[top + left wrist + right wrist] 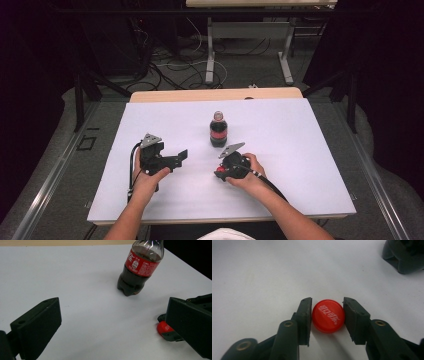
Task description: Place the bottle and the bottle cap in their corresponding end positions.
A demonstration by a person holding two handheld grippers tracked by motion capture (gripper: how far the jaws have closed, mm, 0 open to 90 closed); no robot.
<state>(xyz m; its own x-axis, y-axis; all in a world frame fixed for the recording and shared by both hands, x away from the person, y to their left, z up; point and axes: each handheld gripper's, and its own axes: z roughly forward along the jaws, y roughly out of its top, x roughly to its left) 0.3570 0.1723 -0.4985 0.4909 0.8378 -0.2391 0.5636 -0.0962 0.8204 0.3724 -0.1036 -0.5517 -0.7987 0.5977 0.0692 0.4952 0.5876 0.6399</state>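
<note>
The white surface [300, 150] carries an upright clear plastic cola bottle with a red label [218, 131], uncapped and still mostly full. Near it the right tool [327, 315] points down, jaws slightly parted around the small round red bottle cap [328, 315] resting flat. The left tool [172, 159] gapes wide, empty.

One cola bottle [218, 130], one red cap [328, 315], two tongs.

we seem to be in a lab: loose cables [172, 67] sprawl across the far floor [250, 67], dark curtains [30, 75] around.
</note>
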